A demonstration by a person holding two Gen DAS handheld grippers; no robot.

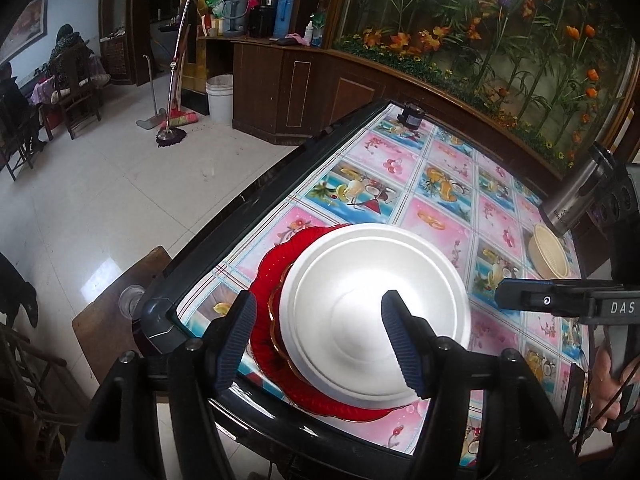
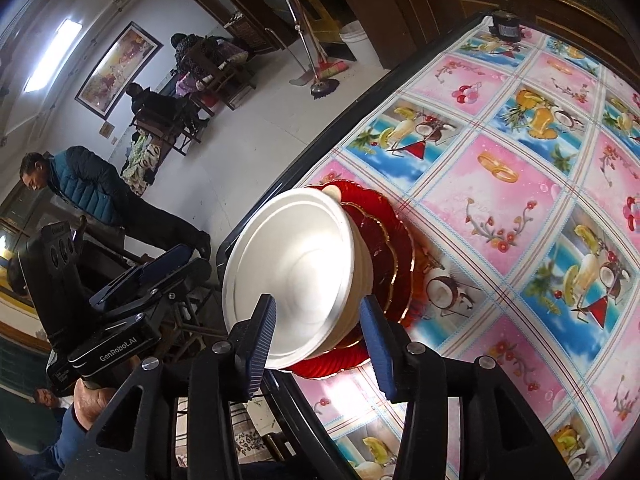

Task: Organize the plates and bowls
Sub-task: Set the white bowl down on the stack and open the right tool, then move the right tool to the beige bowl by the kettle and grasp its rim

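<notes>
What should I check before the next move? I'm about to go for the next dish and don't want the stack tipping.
1. White bowl seated on the red plates: ok.
2. Left gripper open, pads off the bowl: ok.
3. Right gripper open, nothing gripped: ok.
4. Stack clear of the table edge: not ok, it sits near the corner.
5. Beige bowl free to take: cannot tell, the metal flask stands beside it.

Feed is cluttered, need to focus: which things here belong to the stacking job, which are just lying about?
Job: white bowl, red plates under it, cream basket bowl.

Lying about: steel flask, small black device, white bucket, mop and broom.
</notes>
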